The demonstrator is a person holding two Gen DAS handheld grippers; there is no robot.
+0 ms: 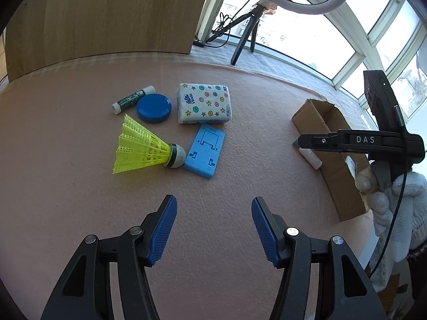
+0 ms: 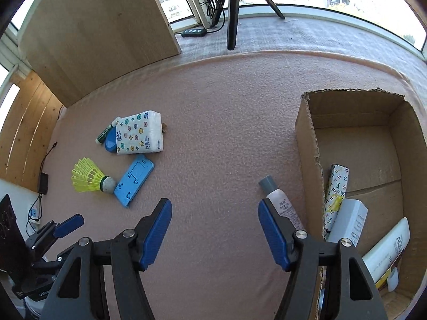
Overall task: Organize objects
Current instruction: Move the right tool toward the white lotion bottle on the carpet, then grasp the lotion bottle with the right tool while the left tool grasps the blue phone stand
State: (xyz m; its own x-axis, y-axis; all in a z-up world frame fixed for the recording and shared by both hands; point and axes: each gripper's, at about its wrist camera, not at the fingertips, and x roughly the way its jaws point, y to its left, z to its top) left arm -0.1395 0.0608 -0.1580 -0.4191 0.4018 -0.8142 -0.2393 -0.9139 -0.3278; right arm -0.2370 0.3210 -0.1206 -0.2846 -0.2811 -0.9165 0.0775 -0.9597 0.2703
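While both grippers are hanging over the mat [image 2: 213,122] with nothing between their pads, the job is looking partly done: a few things are already lying in the box [image 2: 307,138], and several are waiting outside.

The right gripper [image 2: 214,229] is standing spread and empty. A small bottle [image 2: 279,200] is lying just beside its right finger, against the outer wall of the box, grey cap pointing away. I am judging this the thing in hand. For a good grasp the gripper should be shifting a little to its right until the bottle body sits between the pads, then closing across the body, not on the cap. The box wall is very near, so the outer finger may be catching the cardboard.

The left gripper [image 1: 213,229] is also spread and empty. Ahead of it and slightly left are lying the shuttlecock [image 1: 141,149], the blue stand [image 1: 204,154], the tissue pack [image 1: 204,104], the blue lid [image 1: 154,108] and the glue stick [image 1: 132,98], close together.
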